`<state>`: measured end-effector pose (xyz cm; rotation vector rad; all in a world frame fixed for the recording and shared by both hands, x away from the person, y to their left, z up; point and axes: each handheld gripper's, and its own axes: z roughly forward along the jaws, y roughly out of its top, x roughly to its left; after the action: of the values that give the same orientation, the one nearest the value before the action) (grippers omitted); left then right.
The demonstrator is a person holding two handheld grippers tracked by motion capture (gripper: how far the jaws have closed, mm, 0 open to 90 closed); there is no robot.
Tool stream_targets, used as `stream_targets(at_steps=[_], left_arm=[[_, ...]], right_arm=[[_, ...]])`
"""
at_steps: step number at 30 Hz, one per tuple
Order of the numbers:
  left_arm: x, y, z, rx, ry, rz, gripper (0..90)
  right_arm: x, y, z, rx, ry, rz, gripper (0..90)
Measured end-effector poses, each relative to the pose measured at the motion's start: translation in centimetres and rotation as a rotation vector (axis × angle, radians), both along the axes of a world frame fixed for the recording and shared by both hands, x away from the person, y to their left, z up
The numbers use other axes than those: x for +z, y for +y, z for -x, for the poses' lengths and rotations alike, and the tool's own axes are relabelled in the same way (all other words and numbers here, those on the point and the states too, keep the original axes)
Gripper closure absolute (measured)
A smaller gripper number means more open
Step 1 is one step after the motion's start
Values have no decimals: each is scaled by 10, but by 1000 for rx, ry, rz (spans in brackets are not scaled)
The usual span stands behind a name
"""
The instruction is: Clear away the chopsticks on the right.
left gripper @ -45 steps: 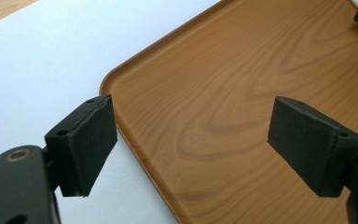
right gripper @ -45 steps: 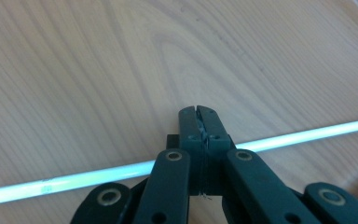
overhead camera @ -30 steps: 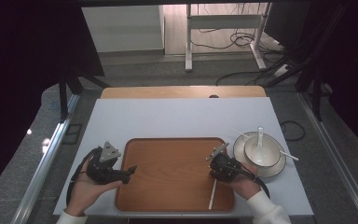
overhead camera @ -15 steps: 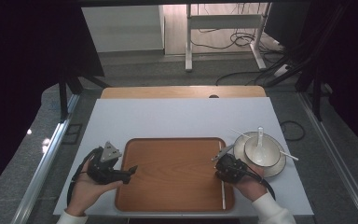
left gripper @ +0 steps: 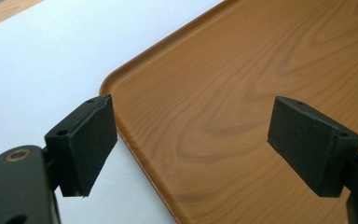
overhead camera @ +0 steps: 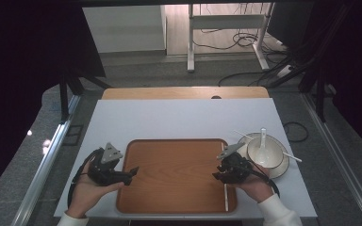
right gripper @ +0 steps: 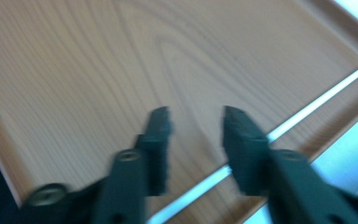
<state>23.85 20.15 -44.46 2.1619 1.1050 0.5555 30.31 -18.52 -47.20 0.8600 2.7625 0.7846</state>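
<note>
- My left tool hovers at lower left, jaws wide apart and empty, over the wooden tray edge.
- My right tool, lower right, is partly open and empty above a white chopstick lying in the tray.
- Bowl with spoon sits right of the tray on the bench.

Lab-style recording room, not a home.
White-topped table ringed by black curtains, loose cables across bare floor, metal stand legs beyond.
</note>
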Motion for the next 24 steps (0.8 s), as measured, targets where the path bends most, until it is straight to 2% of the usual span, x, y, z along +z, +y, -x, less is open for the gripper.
stream_targets(at_steps=[2,7,8,12,18,20,24], left_arm=[[1,0,0,0,-2,1,155],[1,1,0,0,-4,0,155],[1,1,0,0,-4,0,155],[2,2,0,3,-4,0,155],[3,4,1,9,-9,6,155],[3,4,0,12,-10,7,155],[3,3,0,9,-11,3,155]], right_arm=[[2,-2,0,-15,-19,-25,476],[11,-10,5,-26,-75,-84,385],[12,-11,6,-28,-73,-96,366],[17,-17,9,-15,-95,-102,260],[29,-29,9,-36,-117,-127,252],[34,-33,10,-46,-135,-126,244],[43,-42,11,-63,-140,-104,240]])
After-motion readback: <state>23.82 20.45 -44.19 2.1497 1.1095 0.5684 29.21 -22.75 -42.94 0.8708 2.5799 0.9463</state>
